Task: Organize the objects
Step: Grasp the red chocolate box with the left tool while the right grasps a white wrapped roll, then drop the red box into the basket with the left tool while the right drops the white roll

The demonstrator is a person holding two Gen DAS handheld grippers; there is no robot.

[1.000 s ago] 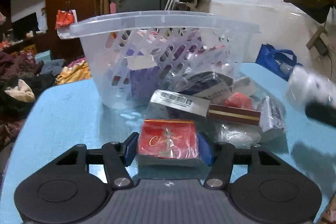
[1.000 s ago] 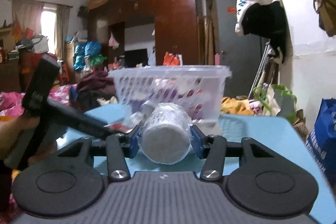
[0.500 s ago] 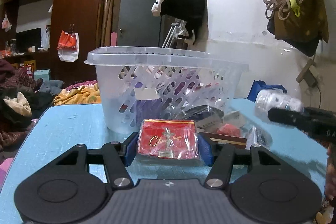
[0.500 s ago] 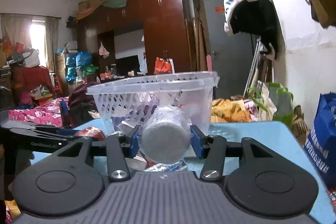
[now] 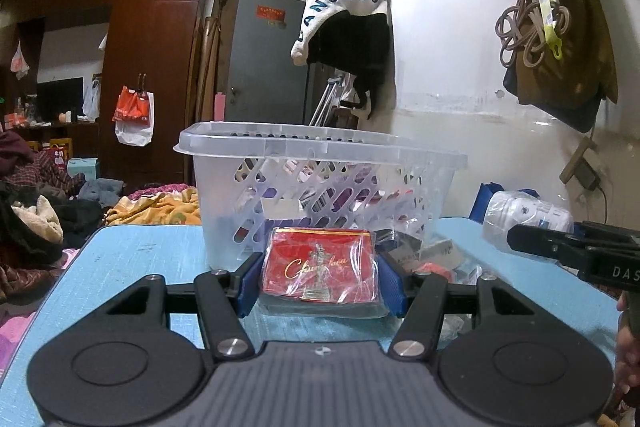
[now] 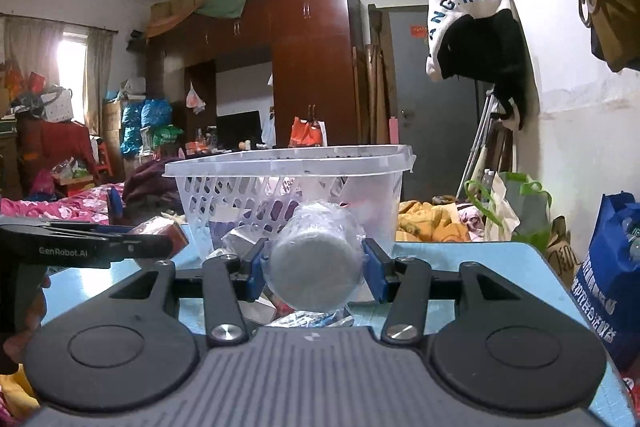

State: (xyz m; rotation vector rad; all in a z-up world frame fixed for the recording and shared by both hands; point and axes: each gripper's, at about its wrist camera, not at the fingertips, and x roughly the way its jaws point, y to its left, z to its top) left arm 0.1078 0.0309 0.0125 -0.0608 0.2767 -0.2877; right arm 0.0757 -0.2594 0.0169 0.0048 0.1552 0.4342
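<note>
Blue table (image 5: 132, 259) below, red packet (image 5: 320, 269) pinched between left gripper (image 5: 320, 277) fingers, wrapped bottle (image 6: 314, 267) between right gripper (image 6: 314, 269) fingers.

Red packet (image 5: 319, 269): gold script and gold figure, clear wrap. Basket (image 5: 320, 151): translucent white, slotted lattice walls. Table (image 5: 132, 267): light blue. Bottle (image 6: 316, 269): white, clear film. Gripper pads (image 5: 248, 281): blue; bodies black and grey. Wardrobe (image 6: 312, 67), upper centre: dark reddish brown. Bag (image 6: 612, 279), lower right: blue, white print.
</note>
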